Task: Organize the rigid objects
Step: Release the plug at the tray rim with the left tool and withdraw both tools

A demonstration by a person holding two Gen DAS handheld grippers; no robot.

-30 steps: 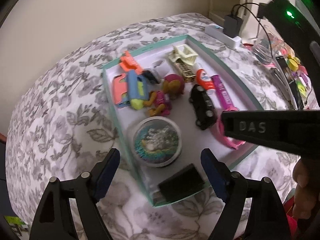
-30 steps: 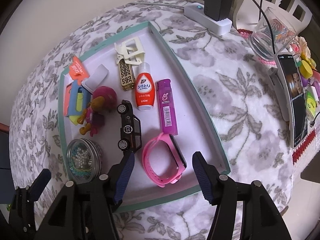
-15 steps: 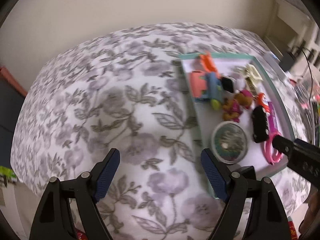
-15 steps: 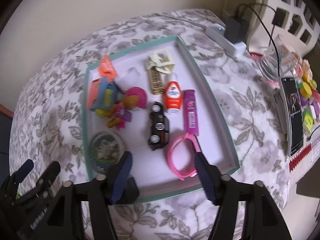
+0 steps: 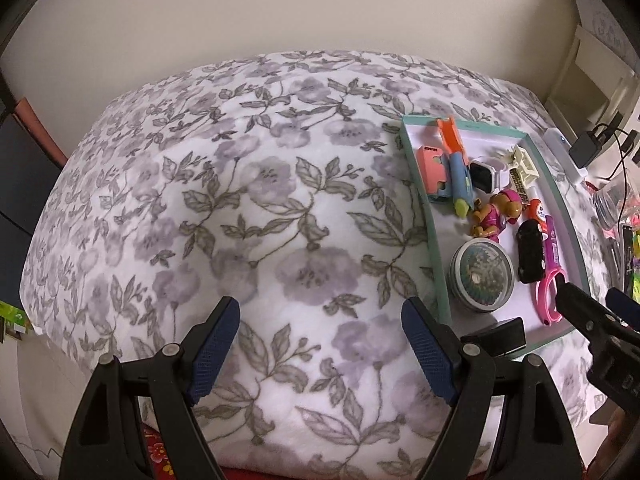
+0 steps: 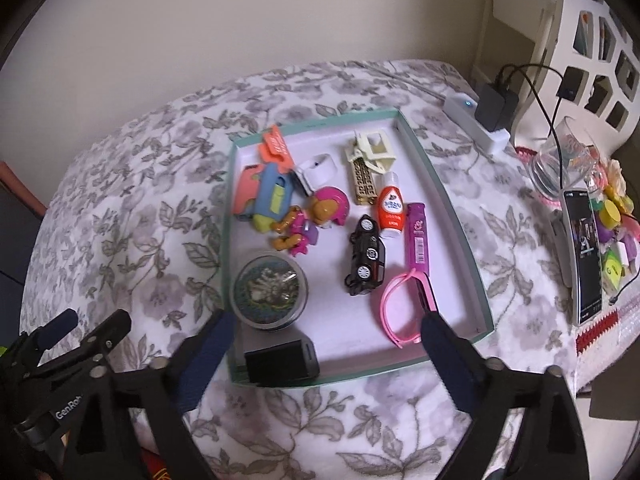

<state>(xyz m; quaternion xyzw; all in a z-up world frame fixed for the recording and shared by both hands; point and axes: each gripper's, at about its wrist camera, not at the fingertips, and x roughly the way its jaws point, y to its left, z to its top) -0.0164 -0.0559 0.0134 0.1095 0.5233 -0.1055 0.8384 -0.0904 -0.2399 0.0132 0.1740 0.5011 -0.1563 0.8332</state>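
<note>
Toys, tin (image 6: 270, 293), black car (image 6: 366, 256) already in teal tray (image 6: 448, 216) on bed. Small, light, stiff; pinch car across its sides. Right claw (image 6: 324, 344) opening, nothing between; left claw (image 5: 320, 344) spread, empty.

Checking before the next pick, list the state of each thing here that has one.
left gripper: open, empty, over the blanket
right gripper: jaws opening, nothing clamped
toy car: on its side in the tray
pink watch: released, lying flat
round tin: lid on
</note>
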